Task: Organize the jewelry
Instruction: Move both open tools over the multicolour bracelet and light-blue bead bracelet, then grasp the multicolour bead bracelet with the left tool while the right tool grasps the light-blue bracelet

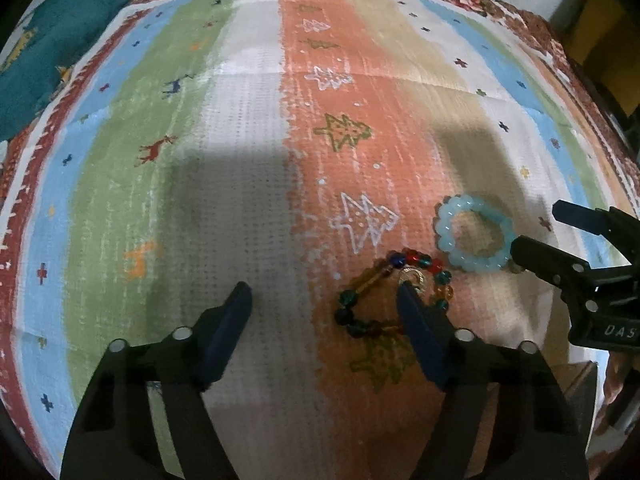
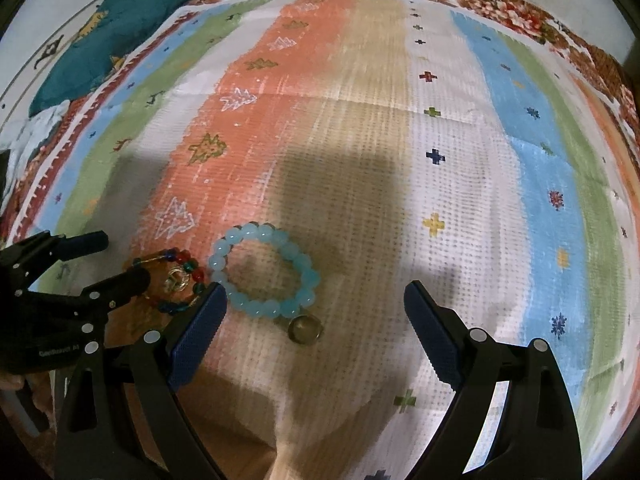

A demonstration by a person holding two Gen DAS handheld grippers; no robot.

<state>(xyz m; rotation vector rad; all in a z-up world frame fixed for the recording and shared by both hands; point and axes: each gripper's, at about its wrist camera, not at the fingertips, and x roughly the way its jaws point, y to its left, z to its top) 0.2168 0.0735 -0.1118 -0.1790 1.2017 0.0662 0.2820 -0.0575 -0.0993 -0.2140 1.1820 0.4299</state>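
A pale blue bead bracelet [image 1: 474, 233] lies on the striped cloth; it also shows in the right wrist view [image 2: 264, 270]. A multicoloured bead bracelet [image 1: 394, 292] with a small gold charm lies just left of it and shows in the right wrist view [image 2: 176, 280]. A gold ring [image 2: 305, 330] lies just in front of the blue bracelet. My left gripper [image 1: 324, 292] is open, its right finger over the multicoloured bracelet. My right gripper [image 2: 314, 292] is open, with the blue bracelet and ring between its fingers.
The striped patterned cloth [image 2: 460, 184] covers the surface. A teal cloth [image 2: 108, 36] lies at the far left corner. A floral fabric border [image 2: 500, 4] runs along the far edge.
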